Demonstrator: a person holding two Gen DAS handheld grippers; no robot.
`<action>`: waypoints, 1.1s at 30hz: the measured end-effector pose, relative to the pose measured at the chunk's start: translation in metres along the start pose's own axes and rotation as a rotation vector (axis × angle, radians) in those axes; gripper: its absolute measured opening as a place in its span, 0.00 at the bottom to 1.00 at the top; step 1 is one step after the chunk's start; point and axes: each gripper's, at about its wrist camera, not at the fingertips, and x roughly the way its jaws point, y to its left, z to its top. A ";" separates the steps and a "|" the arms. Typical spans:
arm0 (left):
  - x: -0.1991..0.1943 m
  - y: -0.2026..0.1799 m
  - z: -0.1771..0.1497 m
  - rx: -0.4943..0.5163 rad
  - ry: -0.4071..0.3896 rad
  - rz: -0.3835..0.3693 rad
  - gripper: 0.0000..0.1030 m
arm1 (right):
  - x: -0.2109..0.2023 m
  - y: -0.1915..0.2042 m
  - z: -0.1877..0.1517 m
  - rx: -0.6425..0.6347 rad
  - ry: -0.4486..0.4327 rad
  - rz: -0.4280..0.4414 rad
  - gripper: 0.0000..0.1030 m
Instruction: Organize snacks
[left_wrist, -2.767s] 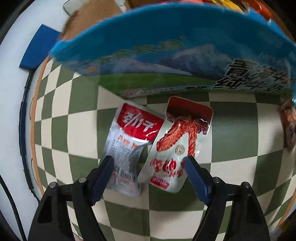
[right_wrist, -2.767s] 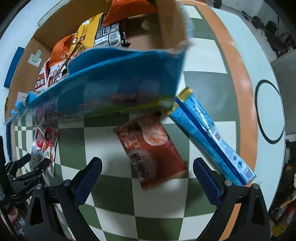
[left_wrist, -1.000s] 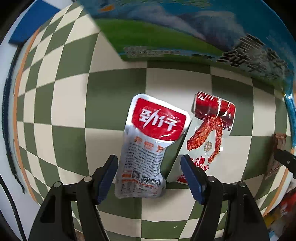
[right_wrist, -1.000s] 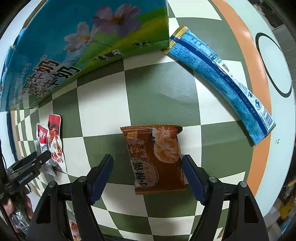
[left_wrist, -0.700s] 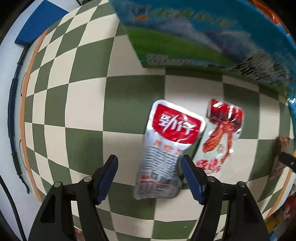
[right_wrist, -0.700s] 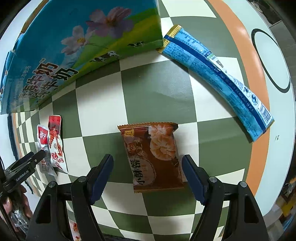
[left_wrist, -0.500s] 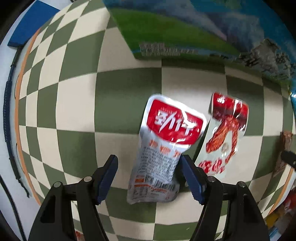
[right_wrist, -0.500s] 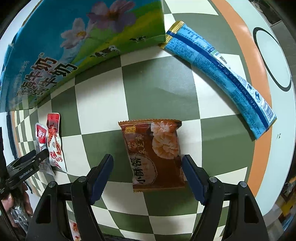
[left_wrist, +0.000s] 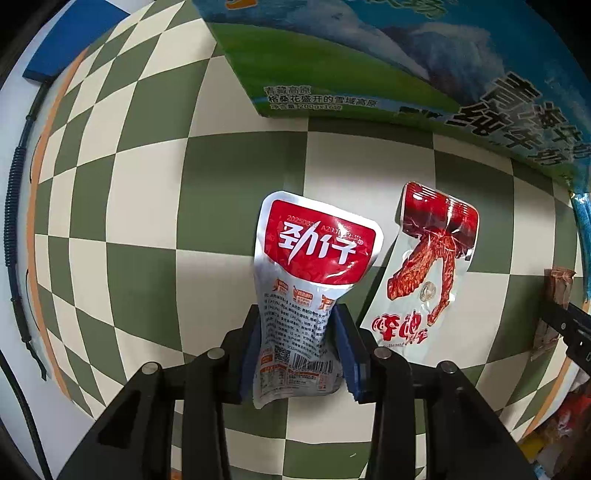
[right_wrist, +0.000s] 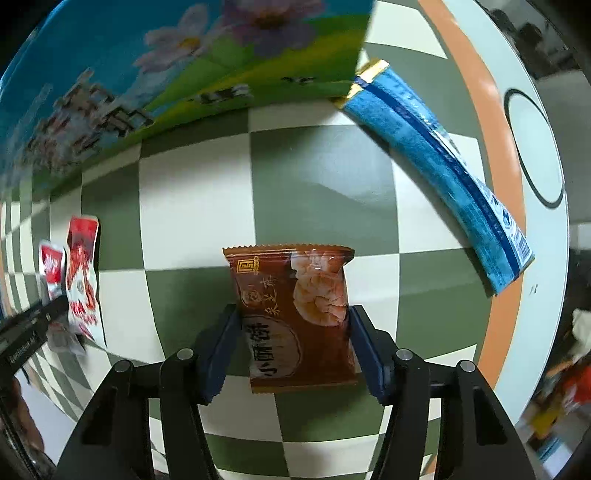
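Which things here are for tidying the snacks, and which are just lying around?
For the job:
- silver and red packet, in the left gripper
- brown pastry packet, in the right gripper
- red chicken-foot packet
- long blue packet
- milk carton box

Just lying around:
- checkered mat
- blue pad
- black cable

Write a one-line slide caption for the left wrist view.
Left gripper pinches the silver-red snack pouch beside a chicken-foot packet on the checkered cloth.
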 end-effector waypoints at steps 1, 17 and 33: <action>-0.001 0.000 0.001 -0.002 -0.001 -0.001 0.35 | 0.000 0.003 -0.002 -0.018 0.002 -0.006 0.60; 0.003 0.002 -0.002 -0.015 -0.004 -0.010 0.33 | 0.007 0.023 -0.008 -0.089 0.011 -0.059 0.65; -0.008 -0.006 -0.026 -0.030 -0.011 -0.013 0.28 | 0.006 0.033 -0.029 -0.099 0.014 -0.026 0.60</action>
